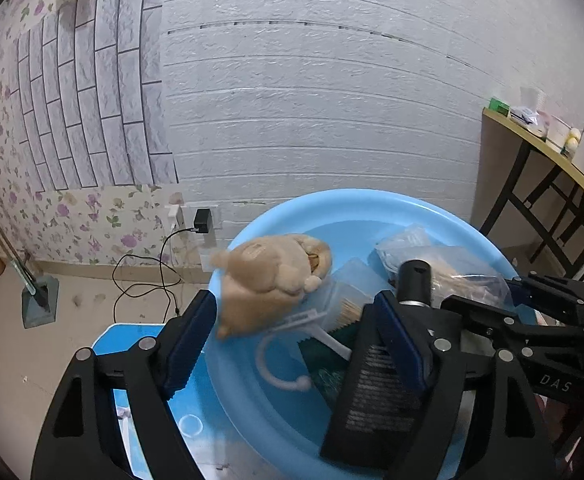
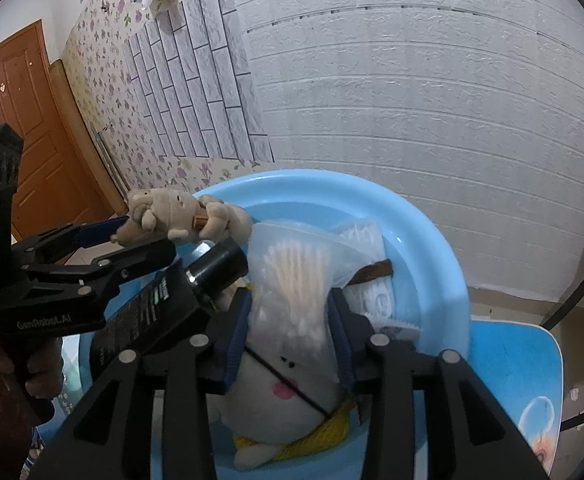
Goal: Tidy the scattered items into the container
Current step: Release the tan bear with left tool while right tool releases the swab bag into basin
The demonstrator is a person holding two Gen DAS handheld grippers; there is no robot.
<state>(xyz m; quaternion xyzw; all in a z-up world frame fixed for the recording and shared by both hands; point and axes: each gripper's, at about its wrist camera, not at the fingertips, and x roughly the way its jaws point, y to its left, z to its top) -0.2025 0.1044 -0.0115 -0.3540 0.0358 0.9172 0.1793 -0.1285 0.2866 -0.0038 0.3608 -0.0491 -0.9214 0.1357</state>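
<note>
Both hand-held grippers are working over the blue basin (image 2: 432, 240), which is sitting on a blue tabletop (image 2: 512, 360) and already holding a black box (image 1: 376, 384), a white hook (image 1: 287, 364) and a white soft toy (image 2: 283, 384). The left hand-held gripper (image 1: 292, 340) is standing wide open, with the tan plush toy (image 1: 271, 276) seeming to touch only its left finger and lying over the basin's near rim; whether the toy is resting there or falling free is hard to say through the blur. The right hand-held gripper (image 2: 287, 320) is pinching a clear bag of cotton swabs (image 2: 296, 280) between its pads, low inside the basin. The step in hand looks like the drop-off of both items. Next, the right one probably needs to be spreading its fingers to release the bag, and the left drawing back once the toy is settling inside.
</note>
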